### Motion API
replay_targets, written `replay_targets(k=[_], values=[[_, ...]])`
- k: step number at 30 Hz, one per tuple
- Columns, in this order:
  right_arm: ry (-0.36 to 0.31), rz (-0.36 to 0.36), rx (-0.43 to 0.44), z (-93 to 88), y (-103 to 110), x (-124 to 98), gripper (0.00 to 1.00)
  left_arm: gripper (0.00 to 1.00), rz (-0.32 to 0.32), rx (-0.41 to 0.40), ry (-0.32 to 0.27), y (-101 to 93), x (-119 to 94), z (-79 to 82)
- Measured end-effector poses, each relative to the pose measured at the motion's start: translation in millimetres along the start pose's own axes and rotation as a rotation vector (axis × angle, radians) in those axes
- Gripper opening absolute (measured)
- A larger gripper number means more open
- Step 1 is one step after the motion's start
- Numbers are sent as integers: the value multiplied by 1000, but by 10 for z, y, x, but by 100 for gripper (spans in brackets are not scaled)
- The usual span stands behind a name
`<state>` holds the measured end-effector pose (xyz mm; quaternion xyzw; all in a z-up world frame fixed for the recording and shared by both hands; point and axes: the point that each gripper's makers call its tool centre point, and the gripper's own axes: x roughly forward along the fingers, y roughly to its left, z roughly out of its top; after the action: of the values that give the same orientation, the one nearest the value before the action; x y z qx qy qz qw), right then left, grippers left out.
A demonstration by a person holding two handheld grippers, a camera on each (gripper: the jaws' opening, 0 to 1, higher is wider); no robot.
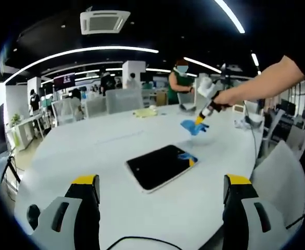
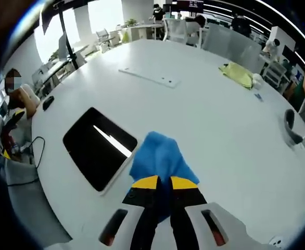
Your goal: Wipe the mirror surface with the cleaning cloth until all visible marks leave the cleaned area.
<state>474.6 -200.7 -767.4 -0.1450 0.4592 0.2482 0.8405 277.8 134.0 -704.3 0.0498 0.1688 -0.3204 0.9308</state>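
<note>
Blue cloth (image 2: pixel 160 159) between right hand-held gripper (image 2: pixel 164 182) jaws

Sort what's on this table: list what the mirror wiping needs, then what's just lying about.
For the job:
- flat dark rectangular mirror
- blue cleaning cloth, clamped in the right gripper

Lying about:
- crumpled yellow cloth
- long white strip
- black cable at the table edge

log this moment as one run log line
phase: cloth carried above table | right tongs: shut on blue cloth | left tongs: open, empty | mirror: flat on white table, untouched
</note>
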Motion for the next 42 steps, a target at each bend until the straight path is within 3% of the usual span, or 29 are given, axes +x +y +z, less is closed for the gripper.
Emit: replay_targets(k=[8, 13, 15, 17, 19, 20, 21, 24, 29, 33, 42], values=[[9, 2, 0, -37, 9, 3, 2, 99, 12, -46, 7, -186, 96, -70], [14, 0, 1, -54, 12, 4, 2, 99, -11, -16, 15, -382, 154, -139], [20, -1, -9, -69, 18, 10, 2, 99, 9, -6, 18, -334, 147, -141], [23, 0, -15, -72, 30, 9, 2, 91, 34, -63, 1, -265, 125, -108], [24, 0, -17, -75, 28, 19, 2, 88, 30, -58, -24, -292, 124, -116], [25, 0, -17, -75, 28, 23, 2, 91, 29, -37, -46, -310, 129, -107], [24, 0, -17, -75, 24, 29, 2, 100, 39, 43, -71, -308, 136, -126], [23, 2, -18, -64, 42, 34, 3, 99, 30, -21, 1, -291, 125, -292], [32, 4, -19, -54, 72, 64, 3, 99, 59, 21, -47, -211, 138, -211], [35, 13, -20, -28, 126, 101, 3, 99, 53, 45, -38, -220, 137, -234], [68, 7, -28, -21, 203, 219, 3, 99, 56, 63, 61, -152, 134, -428]])
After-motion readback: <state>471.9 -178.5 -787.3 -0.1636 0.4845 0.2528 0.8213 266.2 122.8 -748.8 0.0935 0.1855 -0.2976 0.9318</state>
